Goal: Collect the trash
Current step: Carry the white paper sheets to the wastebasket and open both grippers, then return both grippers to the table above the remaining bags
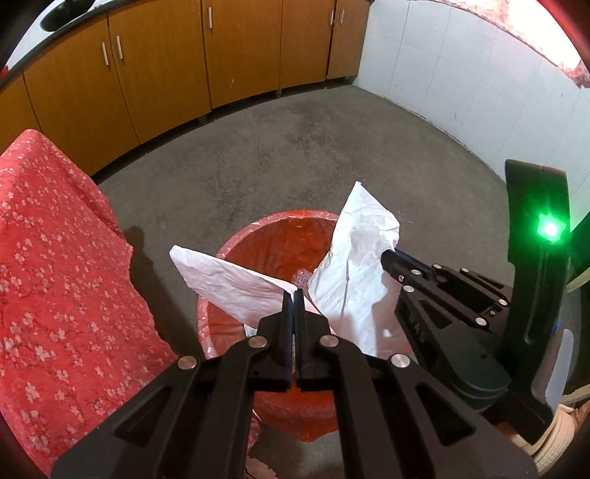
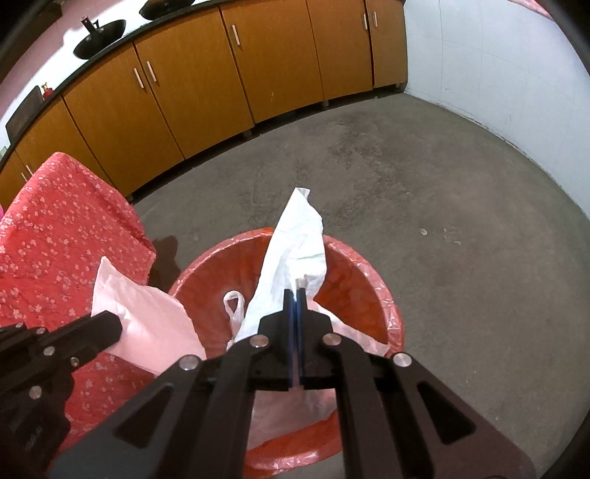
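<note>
1. White plastic, a thin bag [image 1: 350, 272], is held over a red bin [image 1: 258, 243] on the grey floor [image 1: 295, 147]; both grippers grasp it.
2. Left gripper [image 1: 294, 294]: its jaws are clenched on one flap of the bag, which spreads away to the left over the bin's rim.
3. Right gripper [image 2: 295, 293]: its jaws are pressed together on another part of the bag [image 2: 295, 250], which rises in a crumpled peak ahead of the fingers.
4. In the left view the right gripper [image 1: 391, 258] comes in from the right, its tip buried in the taller flap.
5. In the right view the left gripper [image 2: 110, 324] enters from the left, its tip against the flat flap, which reaches past the rim towards the cloth.
6. One looped bag handle [image 2: 234, 306] hangs free between the two flaps, inside the bin [image 2: 368, 265].
7. The bin is lined with a thin red liner [image 2: 391, 313] folded out over the rim.
8. A red cloth [image 1: 55, 276] with small pale flowers lies just left of the bin, draped over something I cannot make out.
9. Orange wooden cabinets [image 2: 221, 73] run along the far wall, under a dark-edged counter with black basins [image 2: 99, 33].
10. White tiled wall [image 1: 461, 73] closes the right side.
11. A green light [image 1: 551, 229] glows on the right gripper's body.
</note>
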### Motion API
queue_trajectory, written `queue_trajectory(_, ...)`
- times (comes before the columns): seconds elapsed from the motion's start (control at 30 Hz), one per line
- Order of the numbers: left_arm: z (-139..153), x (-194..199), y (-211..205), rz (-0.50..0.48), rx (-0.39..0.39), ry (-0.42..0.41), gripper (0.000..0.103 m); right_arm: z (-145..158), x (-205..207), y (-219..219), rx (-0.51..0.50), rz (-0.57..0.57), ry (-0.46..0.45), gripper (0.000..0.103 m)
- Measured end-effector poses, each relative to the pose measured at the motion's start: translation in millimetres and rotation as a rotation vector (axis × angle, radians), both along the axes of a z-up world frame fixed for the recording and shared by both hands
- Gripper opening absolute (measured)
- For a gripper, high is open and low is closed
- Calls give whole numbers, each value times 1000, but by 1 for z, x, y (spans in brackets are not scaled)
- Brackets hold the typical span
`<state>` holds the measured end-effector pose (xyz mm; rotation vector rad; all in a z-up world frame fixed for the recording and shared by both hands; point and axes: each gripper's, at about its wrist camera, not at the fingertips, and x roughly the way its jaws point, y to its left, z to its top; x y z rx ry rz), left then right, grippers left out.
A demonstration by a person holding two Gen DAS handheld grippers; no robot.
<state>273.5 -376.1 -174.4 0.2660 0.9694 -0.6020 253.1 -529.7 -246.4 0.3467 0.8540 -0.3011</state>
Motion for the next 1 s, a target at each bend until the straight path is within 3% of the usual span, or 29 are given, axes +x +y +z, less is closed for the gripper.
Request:
queue_trajectory(0.33,-5,3,4,8,1,17,2,5,-3,-4,7,-4,-19,12)
queue_trajectory(0.4,-4,3,4,14,0,18,7,5,-3,-4,8,-6,-21,16)
queue_trajectory(0.47,-5,3,6,23,-5,21,26,7,-3,-4,15,-6,-25,17)
queue_trajectory(0.53,-3,3,8,30,-11,12,31,10,-4,-4,11,-9,-29,17)
queue_trajectory(0.7,5,5,15,53,-32,14,31,19,-11,-10,-10,-29,-32,17)
queue_trajectory(1.0,45,9,61,167,-158,2,31,65,-16,-7,-66,-31,-83,23)
